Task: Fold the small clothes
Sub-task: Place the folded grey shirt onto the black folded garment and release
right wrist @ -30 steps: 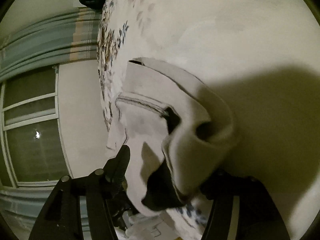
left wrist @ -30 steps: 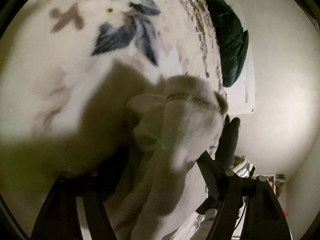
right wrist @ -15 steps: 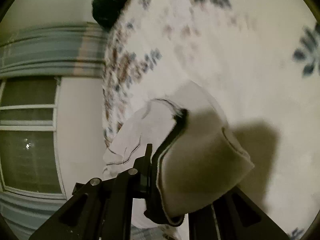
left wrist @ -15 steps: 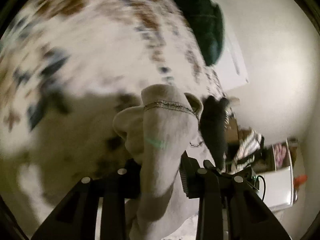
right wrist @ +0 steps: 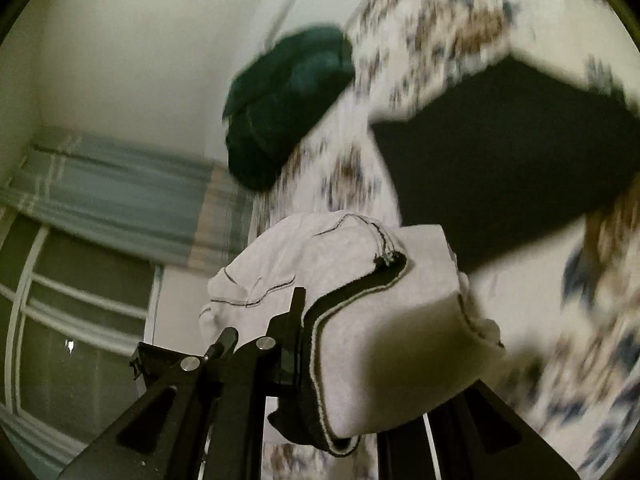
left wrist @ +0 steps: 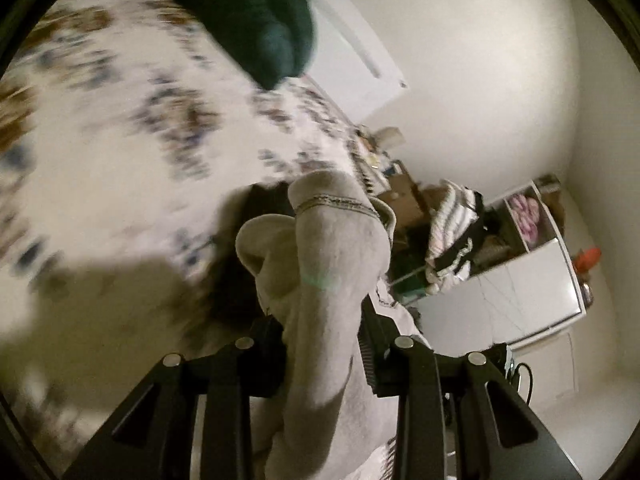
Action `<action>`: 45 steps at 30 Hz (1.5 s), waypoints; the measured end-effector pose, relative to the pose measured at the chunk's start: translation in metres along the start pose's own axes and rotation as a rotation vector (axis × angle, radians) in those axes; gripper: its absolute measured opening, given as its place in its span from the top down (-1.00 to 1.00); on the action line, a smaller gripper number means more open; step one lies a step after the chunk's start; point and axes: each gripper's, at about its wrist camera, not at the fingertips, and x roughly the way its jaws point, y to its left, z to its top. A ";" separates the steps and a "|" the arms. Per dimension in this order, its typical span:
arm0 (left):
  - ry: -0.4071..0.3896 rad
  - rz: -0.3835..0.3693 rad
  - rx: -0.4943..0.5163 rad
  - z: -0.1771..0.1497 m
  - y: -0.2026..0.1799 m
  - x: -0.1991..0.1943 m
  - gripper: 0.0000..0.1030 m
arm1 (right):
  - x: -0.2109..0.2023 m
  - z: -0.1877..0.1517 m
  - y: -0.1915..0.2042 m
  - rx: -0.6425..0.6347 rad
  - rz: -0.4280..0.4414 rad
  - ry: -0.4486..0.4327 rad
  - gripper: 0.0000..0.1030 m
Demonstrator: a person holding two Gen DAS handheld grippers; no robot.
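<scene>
A small light-grey garment with dark stitched seams is pinched between the jaws of my left gripper and bulges up in front of the camera. The same garment, with a black striped waistband, is clamped in my right gripper and droops over its right finger. Both grippers hold it lifted above the floral bedspread. The right gripper's right finger is hidden under the cloth.
A dark green cushion lies at the head of the bed, also in the right wrist view. A flat black item lies on the bedspread. Cluttered shelves and clothes stand past the bed edge. A curtained window is left.
Both grippers closed on the garment and lifted it off the bed, tilting up so that the cushion, walls and window come into view. The views blur from motion.
</scene>
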 end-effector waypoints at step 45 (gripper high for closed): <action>0.168 0.342 0.132 -0.009 -0.004 0.210 0.72 | 0.052 0.133 -0.183 0.064 -0.329 0.142 0.00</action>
